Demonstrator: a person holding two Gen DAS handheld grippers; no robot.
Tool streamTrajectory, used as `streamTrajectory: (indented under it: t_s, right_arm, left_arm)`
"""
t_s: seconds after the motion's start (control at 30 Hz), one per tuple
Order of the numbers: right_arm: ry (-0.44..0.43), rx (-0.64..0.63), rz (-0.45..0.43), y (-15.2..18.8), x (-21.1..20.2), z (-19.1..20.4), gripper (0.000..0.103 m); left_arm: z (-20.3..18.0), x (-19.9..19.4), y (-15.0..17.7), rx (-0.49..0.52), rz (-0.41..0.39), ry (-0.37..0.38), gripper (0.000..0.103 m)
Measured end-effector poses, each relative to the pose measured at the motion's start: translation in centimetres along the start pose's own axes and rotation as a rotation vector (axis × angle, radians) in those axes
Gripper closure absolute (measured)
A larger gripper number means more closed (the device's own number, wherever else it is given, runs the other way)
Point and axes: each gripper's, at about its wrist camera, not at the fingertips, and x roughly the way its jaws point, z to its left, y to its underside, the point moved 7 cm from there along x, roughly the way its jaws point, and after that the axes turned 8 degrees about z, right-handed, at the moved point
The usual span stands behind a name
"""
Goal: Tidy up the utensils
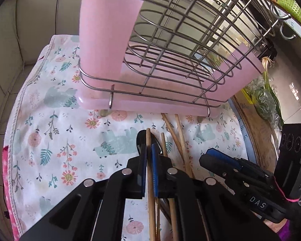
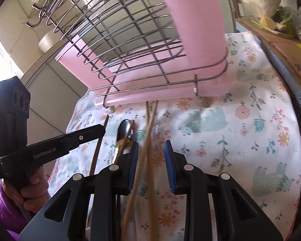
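Two tools are at work in front of the rack [image 1: 170,64], over the scattered utensils on the cloth [image 1: 56,132]. Left tool [image 1: 148,150]: clamped on one chopstick [image 1: 150,180], pads tight on its upper shaft. Right tool [image 2: 150,148]: jaws partly apart, two pale chopsticks [image 2: 148,140] lying between them, pads not seen pressing. A spoon [image 2: 125,129] lies just left of those, near the rack's foot. Judged step: pick-up for the pink cup [image 1: 108,26] in the rack. The held stick should be lifted straight, tip kept clear of the wires; the right jaws should be closed on both sticks together, else one may slip out.
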Motion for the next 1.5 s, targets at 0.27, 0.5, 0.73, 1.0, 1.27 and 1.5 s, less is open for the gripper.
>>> streamTrajectory:
  t_s: [0.27,0.5,0.73,1.0,1.27,1.5]
  right_arm:
    - [0.058,0.035,0.082,-1.2,3.5,0.3,0.090]
    - [0.068,0.071,0.088,-0.8,2.9,-0.4,0.096]
    - [0.104,0.158,0.130,1.2,0.8,-4.0,0.096]
    - [0.176,0.123,0.205,0.5,2.1,-4.3,0.096]
    - [0.174,0.108,0.162,-0.1,2.4,-3.6,0.096]
    - [0.128,0.093,-0.019,0.6,-4.1,-3.4,0.096]
  left_arm:
    - [3.4,0.1,0.4,-0.050,0.019,-0.052,0.099]
    - [4.4,1.6,1.0,-0.054,0.087,-0.073,0.098]
    - [4.4,3.0,1.2,-0.041,0.147,-0.099,0.095]
    - [3.5,3.8,1.0,0.004,0.167,-0.141,0.097]
    - [4.1,1.6,1.3,-0.040,0.103,-0.091,0.099]
    - [4.1,-5.0,0.9,-0.033,-0.083,-0.064,0.099]
